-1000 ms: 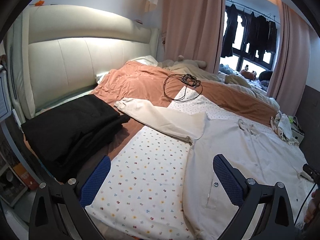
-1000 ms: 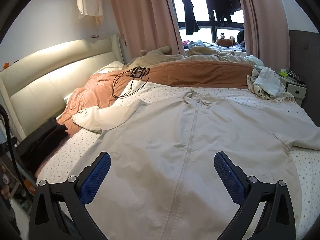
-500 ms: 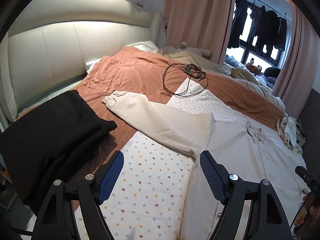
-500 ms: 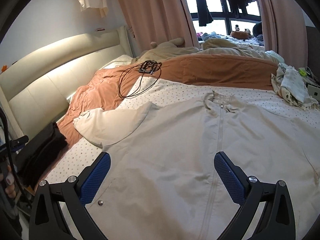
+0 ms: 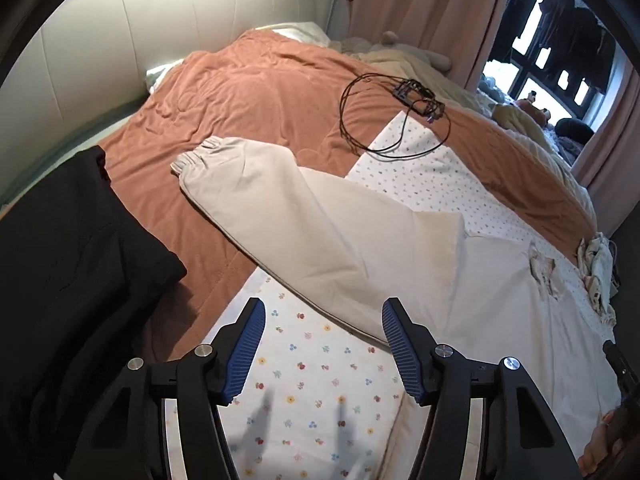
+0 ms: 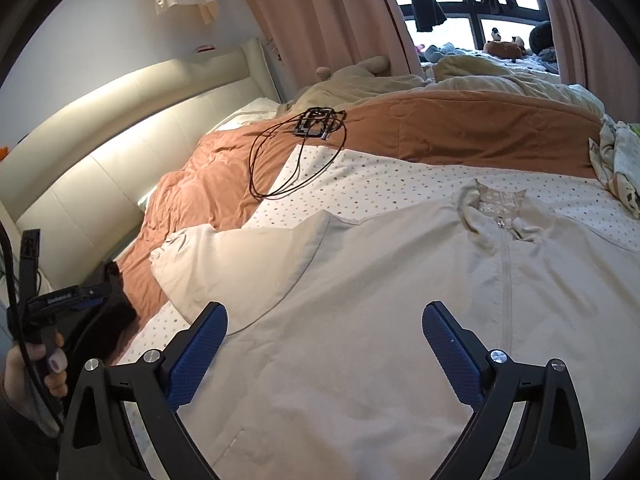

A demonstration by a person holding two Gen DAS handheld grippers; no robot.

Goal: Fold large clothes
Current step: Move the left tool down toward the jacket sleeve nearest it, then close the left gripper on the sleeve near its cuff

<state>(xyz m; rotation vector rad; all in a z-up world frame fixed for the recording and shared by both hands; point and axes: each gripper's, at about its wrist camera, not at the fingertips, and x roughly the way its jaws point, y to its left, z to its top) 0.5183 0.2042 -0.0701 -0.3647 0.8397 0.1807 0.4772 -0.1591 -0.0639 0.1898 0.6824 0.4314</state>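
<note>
jacket (image 6: 400, 320) lying zipped and flat on the dotted sheet (image 5: 320, 368), its sleeve (image 5: 304, 216) reaching toward 10 o'clock onto the orange quilt (image 5: 248, 92). left gripper (image 5: 323, 346) hovering near the sleeve's underarm, jaws just closing, half apart, nothing between. right gripper (image 6: 325, 354) standing wide over the chest, empty. fabric looking light, limp, creasing easily; cuff (image 5: 192, 156) or shoulder seam seeming the best holds.

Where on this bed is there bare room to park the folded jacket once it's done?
Free: the floral sheet between the black clothes pile and the jacket, and the orange blanket between the headboard and the sleeve. Crowded: the cable coil and the far-side bundle.
</note>
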